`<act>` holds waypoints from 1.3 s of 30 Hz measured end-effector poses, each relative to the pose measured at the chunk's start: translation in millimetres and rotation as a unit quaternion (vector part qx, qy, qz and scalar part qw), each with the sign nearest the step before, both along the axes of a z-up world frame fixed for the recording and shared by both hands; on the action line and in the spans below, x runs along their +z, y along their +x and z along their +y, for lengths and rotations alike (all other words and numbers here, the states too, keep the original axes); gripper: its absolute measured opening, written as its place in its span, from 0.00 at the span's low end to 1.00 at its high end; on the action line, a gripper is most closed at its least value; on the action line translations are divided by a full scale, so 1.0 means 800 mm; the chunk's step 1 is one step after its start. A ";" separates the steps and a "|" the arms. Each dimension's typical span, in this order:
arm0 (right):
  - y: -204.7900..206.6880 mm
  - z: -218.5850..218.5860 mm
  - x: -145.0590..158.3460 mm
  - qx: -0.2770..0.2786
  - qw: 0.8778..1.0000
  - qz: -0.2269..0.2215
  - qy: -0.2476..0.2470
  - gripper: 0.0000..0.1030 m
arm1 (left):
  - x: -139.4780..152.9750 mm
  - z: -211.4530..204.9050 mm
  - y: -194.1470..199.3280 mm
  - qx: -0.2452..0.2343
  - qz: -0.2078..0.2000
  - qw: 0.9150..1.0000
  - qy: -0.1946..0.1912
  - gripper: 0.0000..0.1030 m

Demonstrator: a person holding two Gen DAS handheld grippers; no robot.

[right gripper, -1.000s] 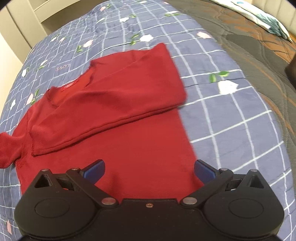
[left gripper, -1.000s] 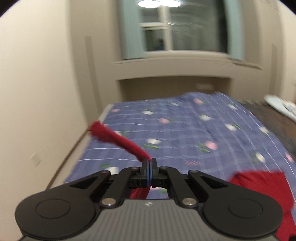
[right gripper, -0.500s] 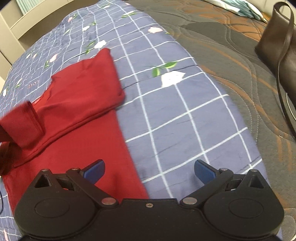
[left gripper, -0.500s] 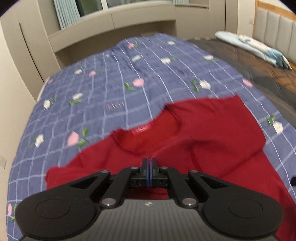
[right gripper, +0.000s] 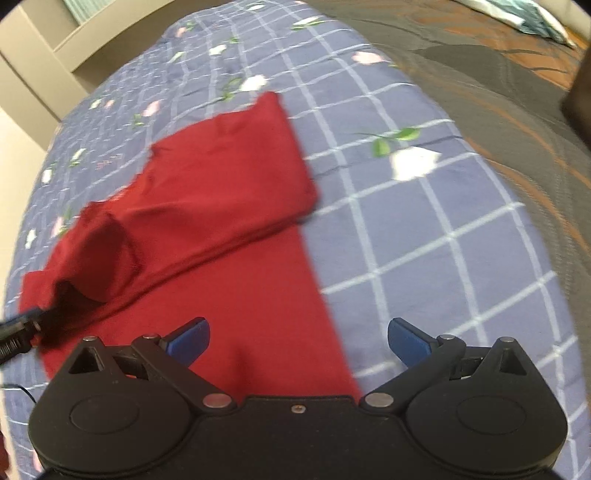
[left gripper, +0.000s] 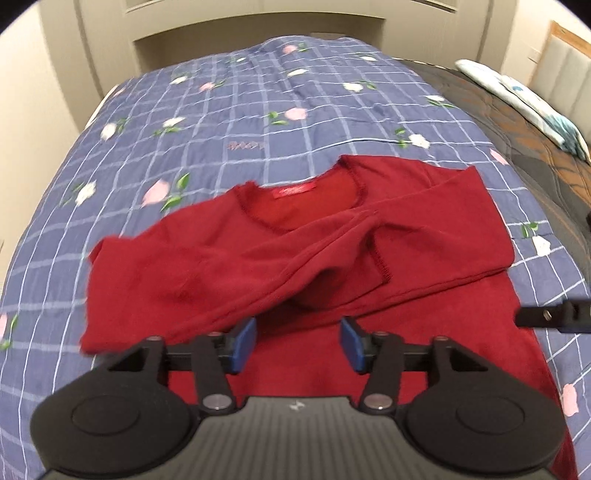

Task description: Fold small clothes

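A dark red long-sleeved top (left gripper: 332, 258) lies on the blue checked bedspread (left gripper: 258, 122), both sleeves folded in across its chest. My left gripper (left gripper: 298, 345) hovers just over the top's lower body; its jaws are opening and nothing is between them. The left sleeve (left gripper: 207, 280) lies loose just ahead of it. In the right wrist view the same red top (right gripper: 221, 206) fills the left half. My right gripper (right gripper: 298, 341) is wide open above the top's right edge, holding nothing. The left gripper's tip shows at that view's left edge.
The bedspread covers the near part of the bed; a grey and brown quilt (right gripper: 498, 92) lies to the right. A patterned pillow (left gripper: 528, 103) sits at the far right. A beige wall ledge (left gripper: 258, 33) runs behind the bed. A dark object (right gripper: 580, 96) sits at the right edge.
My left gripper carried the sleeve down over the top's chest, then let go and its jaws parted. The right gripper stayed open and shifted a little over the top's right edge.
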State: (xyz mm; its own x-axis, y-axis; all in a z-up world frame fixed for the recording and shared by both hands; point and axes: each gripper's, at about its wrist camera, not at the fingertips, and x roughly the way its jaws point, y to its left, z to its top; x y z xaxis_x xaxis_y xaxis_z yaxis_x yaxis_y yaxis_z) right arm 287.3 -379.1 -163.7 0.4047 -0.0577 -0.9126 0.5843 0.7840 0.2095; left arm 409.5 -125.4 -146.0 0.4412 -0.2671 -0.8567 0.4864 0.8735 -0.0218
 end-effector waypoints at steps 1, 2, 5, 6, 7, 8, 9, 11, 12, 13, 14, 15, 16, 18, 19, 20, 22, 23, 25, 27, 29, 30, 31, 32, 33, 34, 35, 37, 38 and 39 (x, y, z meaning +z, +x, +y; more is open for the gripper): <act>0.010 0.005 0.002 0.007 1.000 -0.006 0.008 0.99 | 0.003 0.008 -0.001 0.010 0.001 1.000 -0.001 0.69; 0.018 0.009 0.004 0.011 1.000 -0.012 0.014 0.99 | 0.005 0.019 -0.002 0.023 0.002 1.000 0.000 0.73; 0.051 0.023 0.011 0.027 0.998 -0.033 0.044 0.99 | 0.010 0.050 0.002 0.072 0.002 0.997 0.008 0.90; 0.065 0.029 0.013 0.034 0.997 -0.040 0.056 0.99 | 0.009 0.062 0.005 0.093 0.000 0.996 0.016 0.95; 0.078 0.035 0.015 0.039 0.996 -0.044 0.066 0.99 | 0.010 0.073 0.009 0.109 -0.001 0.994 0.023 0.97; 0.090 0.041 0.017 0.043 0.995 -0.048 0.077 0.99 | 0.008 0.085 0.013 0.128 -0.003 0.991 0.033 0.97; 0.105 0.047 0.018 0.047 0.993 -0.051 0.091 0.99 | 0.006 0.097 0.018 0.145 -0.002 0.989 0.043 0.97; 0.130 0.056 0.018 0.052 0.990 -0.054 0.117 0.99 | 0.002 0.119 0.028 0.167 0.003 0.984 0.055 0.97; 0.142 0.060 0.018 0.051 0.989 -0.057 0.130 0.99 | 0.000 0.131 0.032 0.176 0.006 0.983 0.061 0.97; 0.153 0.063 0.016 0.048 0.987 -0.059 0.141 0.99 | -0.001 0.140 0.036 0.182 0.008 0.981 0.065 0.97; 0.166 0.066 0.013 0.040 0.985 -0.057 0.155 0.99 | -0.001 0.150 0.040 0.188 0.008 0.980 0.068 0.97; 0.178 0.068 0.009 0.028 0.984 -0.050 0.166 0.98 | -0.002 0.157 0.040 0.191 0.007 0.979 0.070 0.97; 0.187 0.069 0.004 0.015 0.983 -0.042 0.176 0.94 | -0.002 0.164 0.041 0.196 0.007 0.978 0.072 0.97; 0.208 0.073 -0.005 -0.008 0.981 -0.026 0.192 0.77 | 0.000 0.178 0.043 0.208 0.007 0.976 0.071 0.97; 0.213 0.074 -0.008 -0.017 0.980 -0.022 0.196 0.66 | 0.000 0.185 0.045 0.215 0.008 0.974 0.067 0.97; 0.220 0.075 -0.010 -0.026 0.979 -0.019 0.200 0.62 | 0.001 0.190 0.045 0.221 0.011 0.973 0.062 0.97; 0.231 0.079 -0.010 -0.025 0.980 -0.024 0.198 0.39 | 0.002 0.202 0.046 0.240 0.019 0.970 0.039 0.97; 0.236 0.082 -0.006 -0.013 0.982 -0.030 0.188 0.33 | 0.001 0.207 0.048 0.252 0.024 0.967 0.025 0.97; 0.248 0.089 0.009 0.035 0.985 -0.059 0.158 0.12 | 0.001 0.218 0.050 0.278 0.035 0.960 -0.005 0.98; 0.251 0.092 0.033 0.080 0.984 -0.103 0.123 0.06 | -0.001 0.229 0.053 0.306 0.048 0.950 -0.034 0.98; 0.242 0.092 0.067 0.126 0.972 -0.175 0.093 0.06 | -0.003 0.237 0.054 0.325 0.050 0.943 -0.059 0.98; 0.234 0.093 0.080 0.145 0.965 -0.204 0.080 0.06 | -0.004 0.240 0.055 0.332 0.053 0.939 -0.068 0.98; 0.222 0.093 0.095 0.171 0.955 -0.233 0.060 0.06 | -0.007 0.242 0.056 0.337 0.056 0.937 -0.074 0.98; 0.217 0.093 0.102 0.186 0.951 -0.242 0.045 0.06 | -0.009 0.243 0.058 0.339 0.059 0.936 -0.078 0.98; 0.206 0.092 0.105 0.202 0.949 -0.241 0.024 0.06 | -0.011 0.243 0.059 0.340 0.063 0.935 -0.079 0.98; 0.199 0.090 0.101 0.206 0.951 -0.232 0.011 0.06 | -0.013 0.242 0.061 0.340 0.066 0.935 -0.079 0.98; 0.190 0.084 0.089 0.202 0.956 -0.212 0.005 0.06 | -0.015 0.241 0.063 0.338 0.069 0.935 -0.079 0.98; 0.178 0.070 0.057 0.179 0.970 -0.165 0.009 0.06 | -0.018 0.238 0.067 0.335 0.075 0.936 -0.078 0.98; 0.172 0.061 0.038 0.165 0.976 -0.139 0.011 0.06 | -0.019 0.236 0.069 0.333 0.076 0.937 -0.078 0.98; 0.166 0.054 0.020 0.154 0.981 -0.116 0.013 0.06 | -0.020 0.235 0.072 0.331 0.077 0.937 -0.078 0.98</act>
State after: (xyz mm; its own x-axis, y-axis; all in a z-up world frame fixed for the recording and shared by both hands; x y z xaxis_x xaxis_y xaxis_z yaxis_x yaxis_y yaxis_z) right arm 420.0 -335.7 -147.6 0.5957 0.1215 -0.7940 0.2557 0.9083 0.3309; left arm 467.4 62.3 -161.8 0.4286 -0.1054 -0.8973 -0.1804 0.9632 -0.1992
